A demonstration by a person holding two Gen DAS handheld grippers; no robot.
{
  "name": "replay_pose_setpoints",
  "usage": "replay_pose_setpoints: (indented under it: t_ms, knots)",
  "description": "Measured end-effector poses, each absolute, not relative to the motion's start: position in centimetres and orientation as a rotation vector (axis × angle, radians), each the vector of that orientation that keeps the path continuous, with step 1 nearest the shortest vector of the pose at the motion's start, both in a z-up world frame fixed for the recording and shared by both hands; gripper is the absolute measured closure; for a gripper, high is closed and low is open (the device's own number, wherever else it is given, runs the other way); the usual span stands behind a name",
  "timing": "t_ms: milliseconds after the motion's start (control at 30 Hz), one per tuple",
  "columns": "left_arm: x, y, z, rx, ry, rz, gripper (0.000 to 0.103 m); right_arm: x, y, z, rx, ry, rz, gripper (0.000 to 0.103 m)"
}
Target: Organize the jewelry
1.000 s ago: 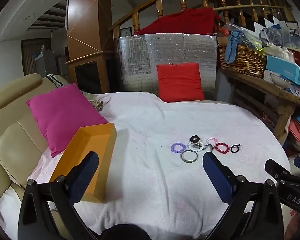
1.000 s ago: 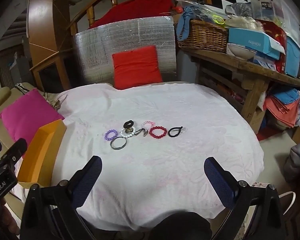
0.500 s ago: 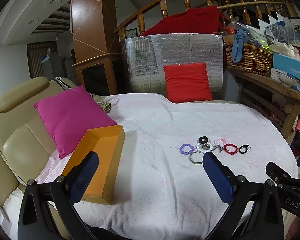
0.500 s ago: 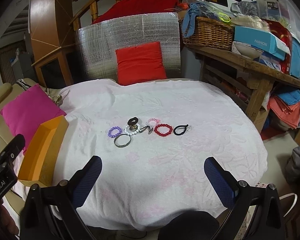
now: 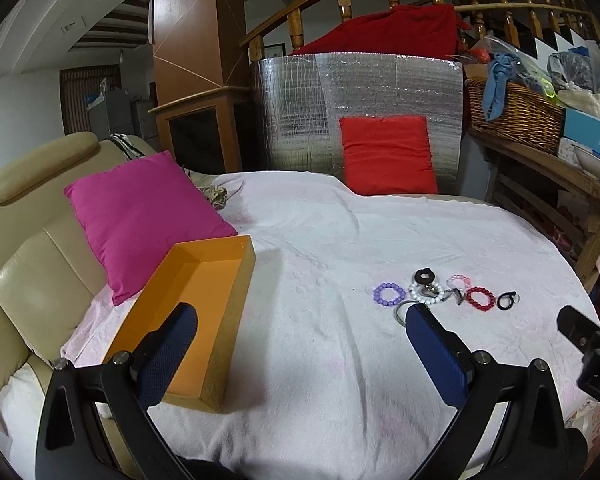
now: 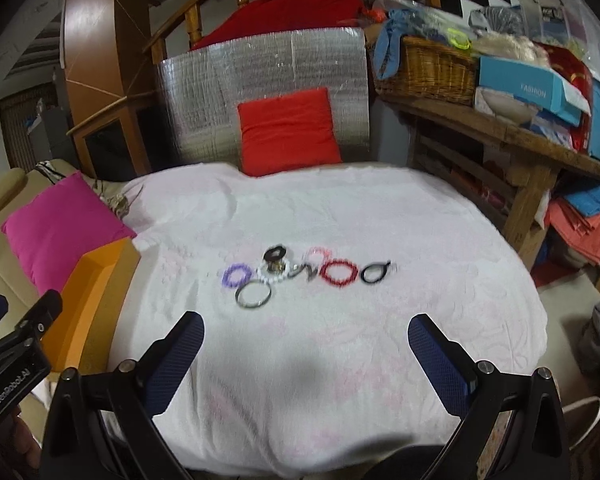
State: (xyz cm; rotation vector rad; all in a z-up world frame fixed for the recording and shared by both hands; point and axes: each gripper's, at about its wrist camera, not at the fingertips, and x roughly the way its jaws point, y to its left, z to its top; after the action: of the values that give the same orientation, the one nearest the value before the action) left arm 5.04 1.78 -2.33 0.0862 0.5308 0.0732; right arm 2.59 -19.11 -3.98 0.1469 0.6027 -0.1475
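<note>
Ahead of both sets of fingers I see one round tabletop under a white cloth. One orange tray sits on it, just beyond my left gripper's left finger and off to the left of my right gripper. Both grippers hover with fingers spread wide, holding nothing. Ahead of the right gripper, between its fingers and farther out, I count eight jewelry pieces clustered together: one silver bangle nearest, one red bead bracelet, one purple bead bracelet, one white bead bracelet, one pink bead bracelet, one black loop, one black ring-shaped piece and one small dark pendant.
</note>
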Motion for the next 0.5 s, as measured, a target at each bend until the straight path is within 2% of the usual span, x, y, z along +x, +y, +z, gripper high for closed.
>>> replay_pose_setpoints:
  t_ms: [500]
  knots:
    - [11.2,0.6,-5.2,0.078,0.532,0.023,0.0,9.0,-21.9,-7.0,0.16,0.652,-0.172,0.0]
